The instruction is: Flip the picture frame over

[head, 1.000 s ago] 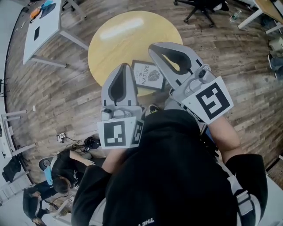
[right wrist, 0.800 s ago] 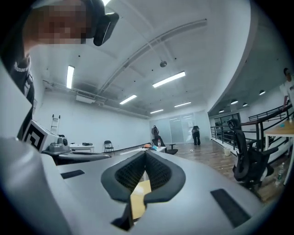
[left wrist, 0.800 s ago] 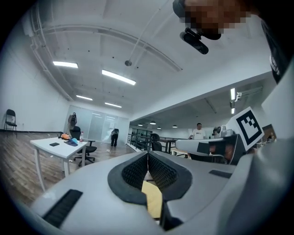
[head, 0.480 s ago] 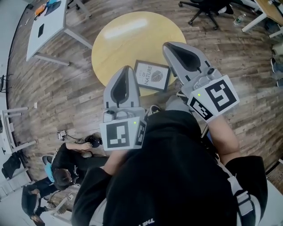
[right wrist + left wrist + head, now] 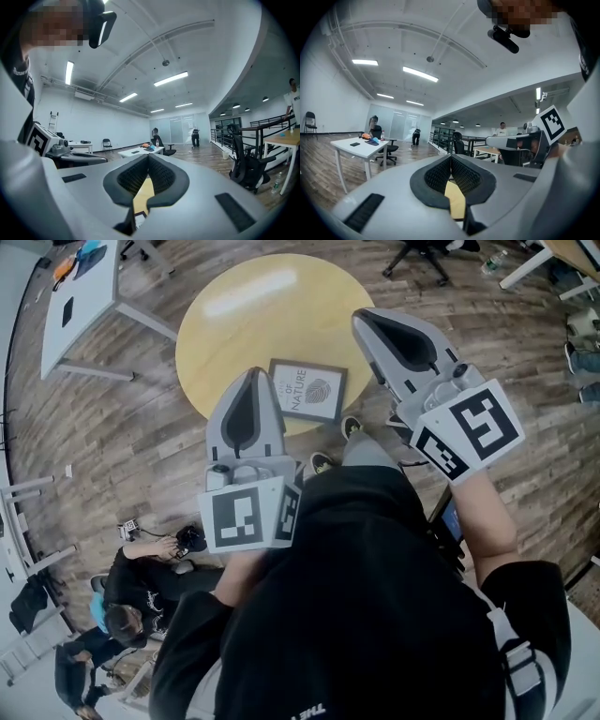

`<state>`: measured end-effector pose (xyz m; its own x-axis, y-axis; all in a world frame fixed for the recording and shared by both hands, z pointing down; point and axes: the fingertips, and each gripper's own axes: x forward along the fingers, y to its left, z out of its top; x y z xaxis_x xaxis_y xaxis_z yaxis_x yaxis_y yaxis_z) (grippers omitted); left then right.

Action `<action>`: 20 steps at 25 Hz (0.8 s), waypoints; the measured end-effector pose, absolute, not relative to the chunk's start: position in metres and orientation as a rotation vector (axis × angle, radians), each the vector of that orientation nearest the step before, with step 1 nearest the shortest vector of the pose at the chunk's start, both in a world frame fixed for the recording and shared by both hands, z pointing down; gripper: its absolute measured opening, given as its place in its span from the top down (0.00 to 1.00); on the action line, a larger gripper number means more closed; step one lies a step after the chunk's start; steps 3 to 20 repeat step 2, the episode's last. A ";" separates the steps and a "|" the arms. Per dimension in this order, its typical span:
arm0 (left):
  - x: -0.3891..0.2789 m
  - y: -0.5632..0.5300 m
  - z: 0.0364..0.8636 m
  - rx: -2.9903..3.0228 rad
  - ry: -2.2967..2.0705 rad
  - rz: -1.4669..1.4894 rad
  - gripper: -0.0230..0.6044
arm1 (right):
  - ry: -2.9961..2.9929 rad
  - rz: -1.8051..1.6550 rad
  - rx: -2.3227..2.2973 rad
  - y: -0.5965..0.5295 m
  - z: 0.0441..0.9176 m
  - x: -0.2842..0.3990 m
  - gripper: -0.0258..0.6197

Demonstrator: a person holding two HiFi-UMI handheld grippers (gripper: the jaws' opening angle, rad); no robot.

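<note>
The picture frame (image 5: 307, 390) has a dark border and a white print, and lies face up at the near edge of the round yellow table (image 5: 253, 315). My left gripper (image 5: 252, 373) hovers just left of it, shut and holding nothing. My right gripper (image 5: 363, 317) hangs to the frame's right, also shut and holding nothing. In the left gripper view the pads meet at the left gripper (image 5: 451, 157), with the yellow table (image 5: 455, 200) showing below. In the right gripper view a corner of the frame (image 5: 139, 220) shows under the shut right gripper (image 5: 148, 157).
A white desk (image 5: 84, 296) stands at the far left and an office chair (image 5: 422, 254) beyond the table. A person (image 5: 131, 587) crouches on the wooden floor at the lower left. The holder's shoes (image 5: 323, 462) are by the table's near edge.
The right gripper has moved right, off the frame's right edge, so the whole frame now shows between the two grippers. The left gripper has hardly moved.
</note>
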<state>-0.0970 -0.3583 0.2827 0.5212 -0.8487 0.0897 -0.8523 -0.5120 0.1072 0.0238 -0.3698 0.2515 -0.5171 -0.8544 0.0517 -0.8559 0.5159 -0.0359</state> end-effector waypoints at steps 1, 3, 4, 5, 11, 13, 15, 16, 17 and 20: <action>-0.096 -0.358 0.284 2.619 -1.473 0.040 0.93 | -2.708 0.085 1.529 -0.370 0.253 0.025 0.93; -0.095 -0.358 0.286 2.620 -1.473 0.042 0.93 | -2.705 0.082 1.529 -0.369 0.254 0.027 0.93; -0.095 -0.358 0.286 2.620 -1.473 0.042 0.93 | -2.705 0.082 1.529 -0.369 0.254 0.027 0.93; -0.095 -0.358 0.286 2.620 -1.473 0.042 0.93 | -2.705 0.082 1.529 -0.369 0.254 0.027 0.93; -0.095 -0.358 0.286 2.620 -1.473 0.042 0.93 | -2.705 0.082 1.529 -0.369 0.254 0.027 0.93; -0.095 -0.358 0.286 2.620 -1.473 0.042 0.93 | -2.705 0.082 1.529 -0.369 0.254 0.027 0.93; -0.095 -0.358 0.286 2.620 -1.473 0.042 0.93 | -2.705 0.082 1.529 -0.369 0.254 0.027 0.93; -0.095 -0.358 0.286 2.620 -1.473 0.042 0.93 | -2.705 0.082 1.529 -0.369 0.254 0.027 0.93; -0.095 -0.358 0.286 2.620 -1.473 0.042 0.93 | -2.705 0.082 1.529 -0.369 0.254 0.027 0.93; -0.095 -0.358 0.286 2.620 -1.473 0.042 0.93 | -2.705 0.082 1.529 -0.369 0.254 0.027 0.93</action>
